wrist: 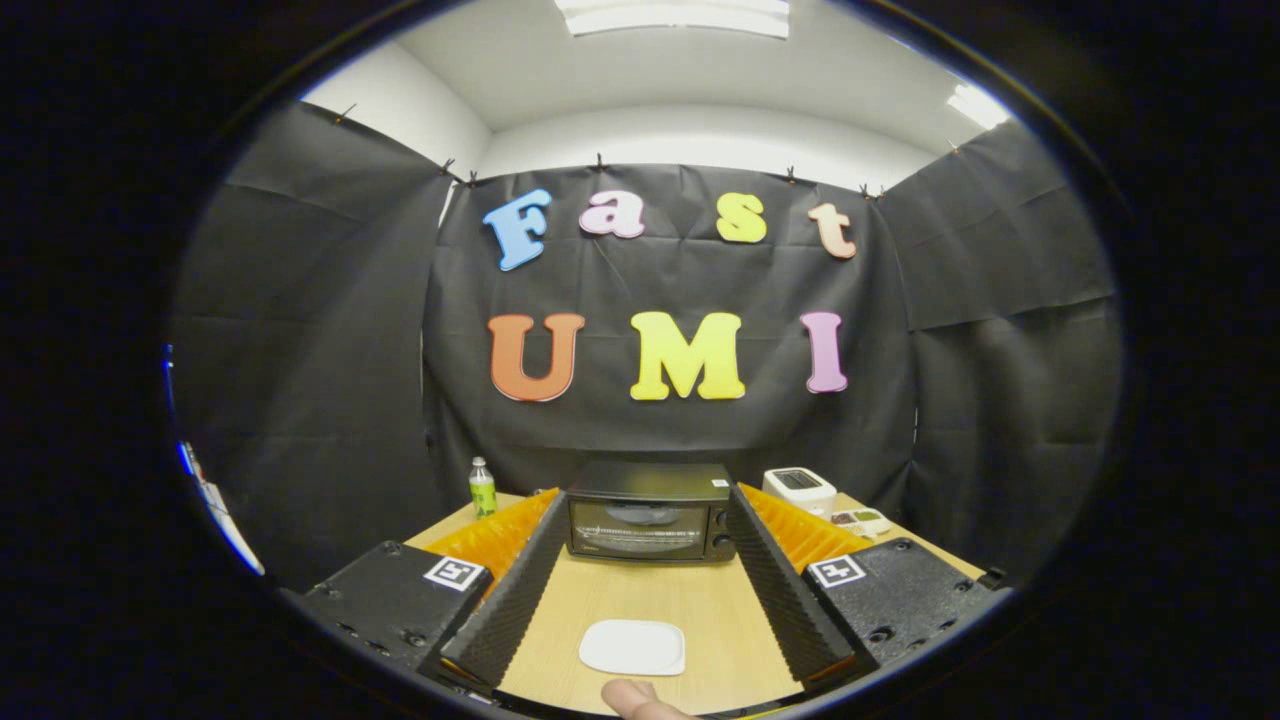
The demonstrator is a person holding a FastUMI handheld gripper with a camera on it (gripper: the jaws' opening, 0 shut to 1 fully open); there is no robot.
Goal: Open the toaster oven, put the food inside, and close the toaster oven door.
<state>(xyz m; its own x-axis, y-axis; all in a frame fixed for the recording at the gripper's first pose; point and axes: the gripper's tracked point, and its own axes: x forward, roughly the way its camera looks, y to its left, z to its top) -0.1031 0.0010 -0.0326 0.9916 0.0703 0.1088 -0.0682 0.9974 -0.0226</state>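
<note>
The black toaster oven stands at the back of the wooden table, its glass door shut and its knobs on the right side. My gripper is open wide, and its two ridged black pads reach forward on either side of the oven's front without touching it. A flat white plate lies on the table between the fingers, close to me, with nothing on it. Below the plate a rounded pinkish-tan thing pokes into view; I cannot tell what it is.
A small green bottle stands left of the oven. To the oven's right sit a white appliance and a small white dish holding bits of brown and green. Black cloth walls close in the table on three sides.
</note>
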